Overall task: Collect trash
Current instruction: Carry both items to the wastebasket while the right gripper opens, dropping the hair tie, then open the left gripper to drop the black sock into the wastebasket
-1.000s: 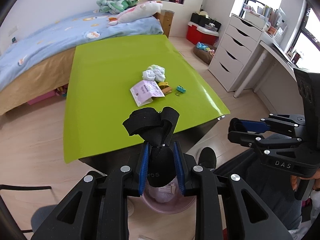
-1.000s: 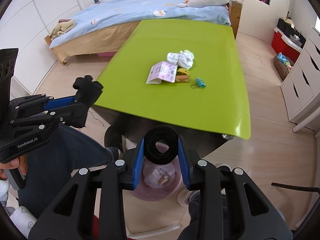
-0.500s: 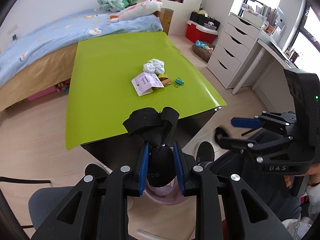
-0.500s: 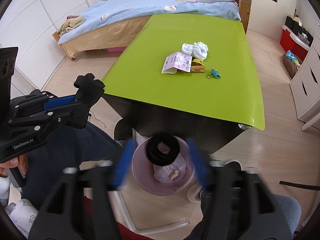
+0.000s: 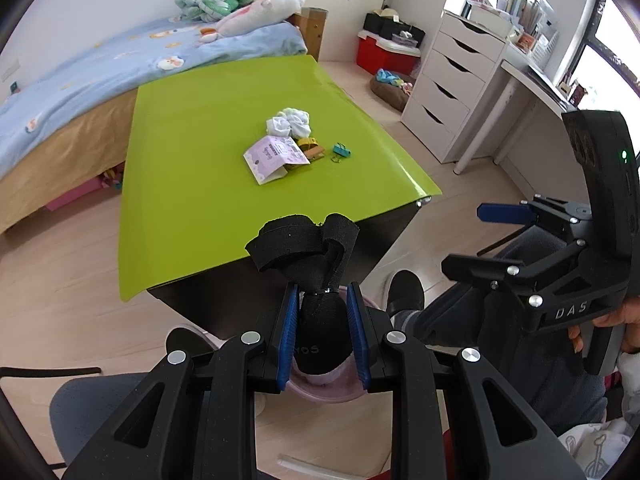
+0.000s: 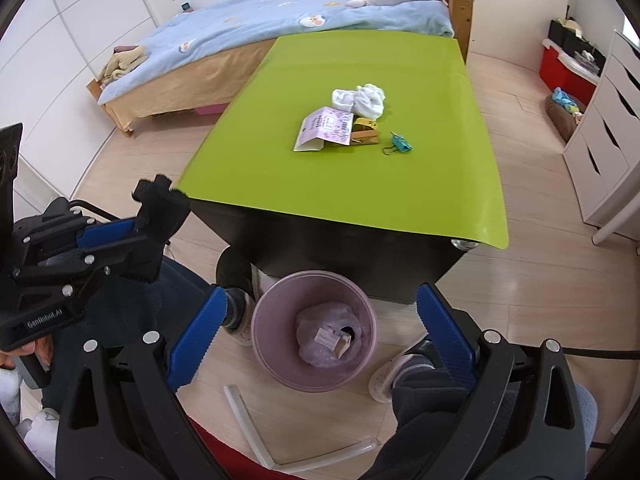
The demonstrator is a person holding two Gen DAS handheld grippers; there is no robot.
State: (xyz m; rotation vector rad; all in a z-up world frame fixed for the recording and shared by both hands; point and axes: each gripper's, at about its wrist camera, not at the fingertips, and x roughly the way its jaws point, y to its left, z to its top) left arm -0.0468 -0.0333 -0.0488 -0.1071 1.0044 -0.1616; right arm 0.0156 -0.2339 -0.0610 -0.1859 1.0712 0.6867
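Note:
My left gripper (image 5: 322, 332) is shut on a black fabric strap bundle (image 5: 312, 252), held above the floor near the green table's (image 5: 192, 184) front corner. It also shows in the right wrist view, where the left gripper (image 6: 132, 236) still holds the black bundle (image 6: 160, 204). My right gripper (image 6: 320, 320) hangs over a pink waste bin (image 6: 260, 320). Its jaws are opening, with nothing between the blue fingers (image 6: 196, 340). Inside the bin lie a plastic bag, a small carton (image 6: 330, 338) and a dark shape. On the table are a pink packet (image 6: 324, 132), white crumpled cloths (image 6: 360, 100), a wooden clip (image 6: 364, 132) and a teal binder clip (image 6: 400, 145).
A bed (image 6: 248, 36) stands behind the table, and white drawers (image 5: 448, 92) and a desk stand to the right. A person's legs and shoes (image 6: 236, 280) are beside the bin. A clear plastic strip (image 6: 244, 412) lies on the wooden floor.
The right gripper's jaws have spread wide and the black ring-shaped roll they held has left them. The left gripper stays shut on its black bundle.

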